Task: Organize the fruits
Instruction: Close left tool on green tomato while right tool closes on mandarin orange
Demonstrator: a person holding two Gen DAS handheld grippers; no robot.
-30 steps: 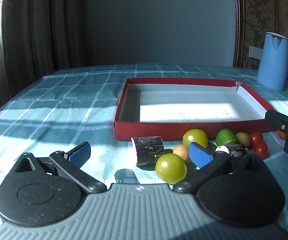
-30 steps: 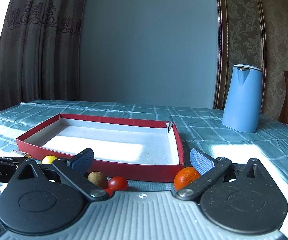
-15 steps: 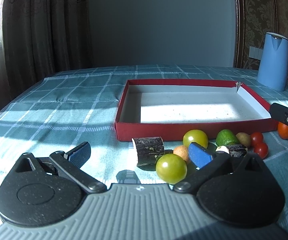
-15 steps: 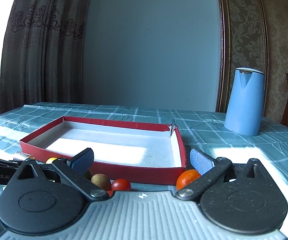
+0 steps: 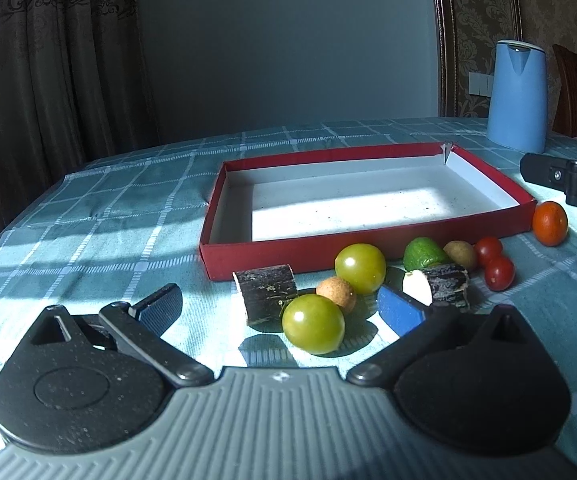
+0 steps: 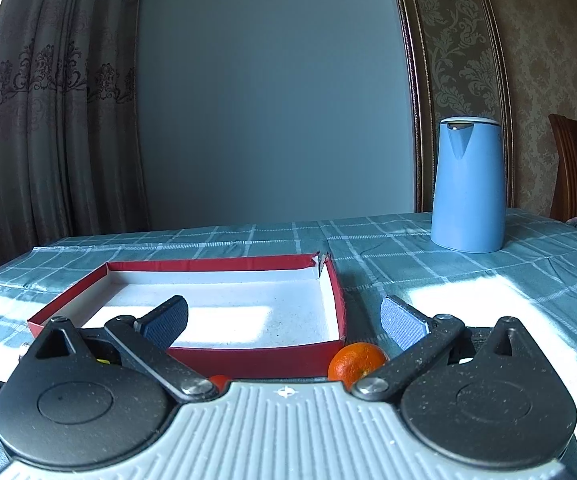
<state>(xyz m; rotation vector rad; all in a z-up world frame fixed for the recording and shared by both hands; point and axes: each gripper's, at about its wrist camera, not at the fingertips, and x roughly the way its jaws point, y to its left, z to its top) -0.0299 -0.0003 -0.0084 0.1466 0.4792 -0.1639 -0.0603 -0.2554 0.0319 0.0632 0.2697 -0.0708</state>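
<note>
Left gripper: jaws apart, nothing held; low over the bench, aimed at the near fruit, probably to frame a first pick.
Right gripper: jaws apart, nothing held; poised at the tray's right front corner, above the orange.
Tray: red rim, white floor, no fruit inside; the likely destination.
Fruit row: lies on the bench just before the tray's front wall, none sorted yet.
Green tomato: nearest the left jaws, between them in view, untouched.
Second green tomato: close to the tray wall.
Dark cut pieces: beside the tomatoes; kind unclear.
Red tomatoes: a pair, left of the orange.
Kettle: blue, well apart, not involved.
</note>
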